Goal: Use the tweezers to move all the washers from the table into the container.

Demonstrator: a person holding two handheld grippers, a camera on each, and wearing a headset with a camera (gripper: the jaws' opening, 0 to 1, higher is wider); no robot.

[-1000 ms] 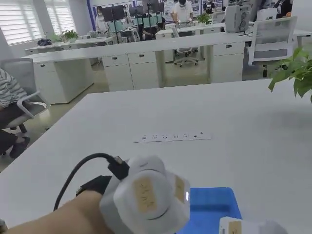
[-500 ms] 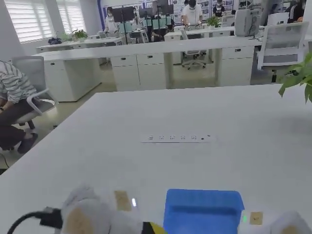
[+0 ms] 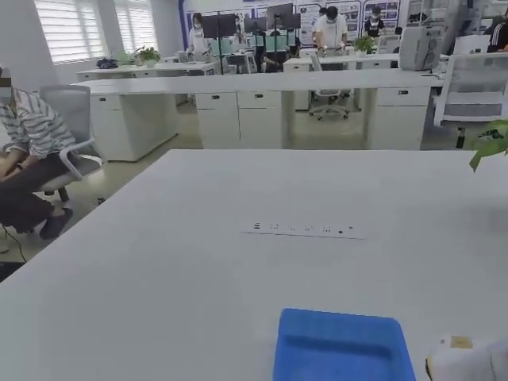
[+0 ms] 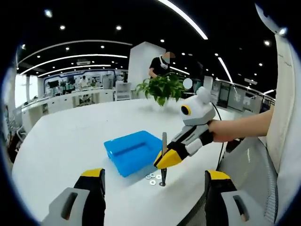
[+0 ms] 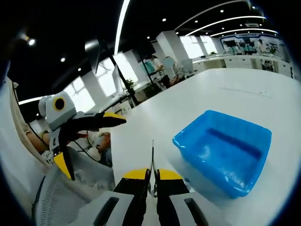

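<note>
Clamping tweezers (image 5: 152, 156): right gripper (image 5: 151, 178) fingers | left gripper (image 4: 154, 176) fingers apart | washers (image 4: 151, 177) beside container (image 4: 129, 151)

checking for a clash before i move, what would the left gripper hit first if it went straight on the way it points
Most likely the tweezers, held upright by the right gripper with their tip down beside the washers. They stand almost dead ahead, though depth is hard to judge here.

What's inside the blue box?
Only bare blue floor shows inside the blue box. Its near wall hides a strip of floor. The washers lie outside, on the table.
</note>
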